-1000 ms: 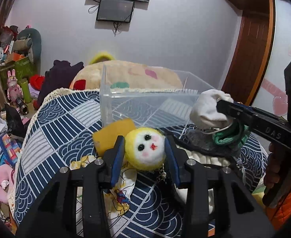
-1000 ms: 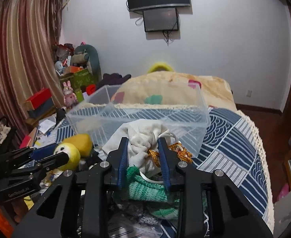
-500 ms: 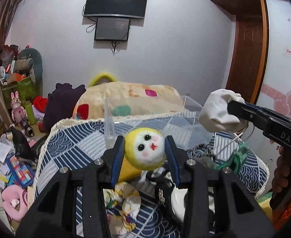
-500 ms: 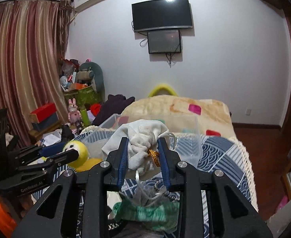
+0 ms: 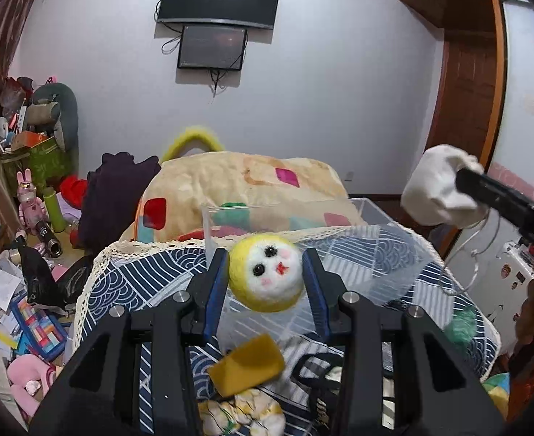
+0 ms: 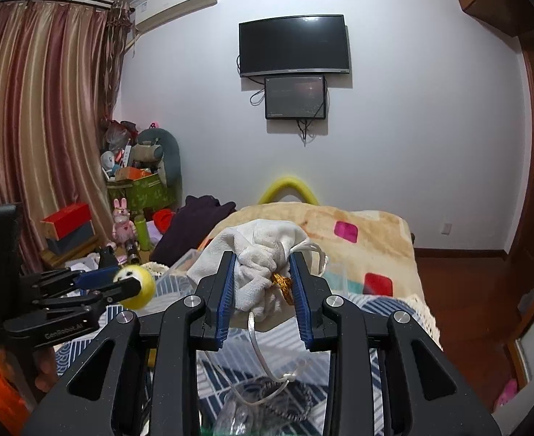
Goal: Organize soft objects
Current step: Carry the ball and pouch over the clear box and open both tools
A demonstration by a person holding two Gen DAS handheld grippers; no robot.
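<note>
Left wrist view. My left gripper [image 5: 267,283] is clamped on the yellow plush head [image 5: 265,279]: both blue pads press its sides, white face toward the camera. The head is held in the air, in front of the clear plastic bin [image 5: 339,254], whose near wall shows behind and beside it. The bin stands on the blue patterned bed cover [image 5: 139,283]. Below the head a yellow wedge-shaped plush part [image 5: 247,365] hangs blurred, and under that a floral cloth [image 5: 241,414] lies on the cover. At the right edge the right gripper's finger enters, pinching the white drawstring pouch [image 5: 437,185], raised well above the bed. A white cord dangles from it toward a blurred green knit item [image 5: 459,325].

Right wrist view. My right gripper [image 6: 263,287] is pressed onto the white drawstring pouch [image 6: 263,254]; the fabric bunches between the blue pads, with a gold-coloured bit [image 6: 283,283] wedged against the right pad. The pouch cord [image 6: 256,341] loops down to a heap I cannot resolve at the bottom of the frame. The bin's rim [image 6: 187,258] is only partly seen behind the pouch. At left, the left gripper [image 6: 132,283] holds the yellow plush head [image 6: 137,287] at about the same height as the pouch, well apart from it. A beige quilt [image 6: 357,232] lies beyond.
</note>
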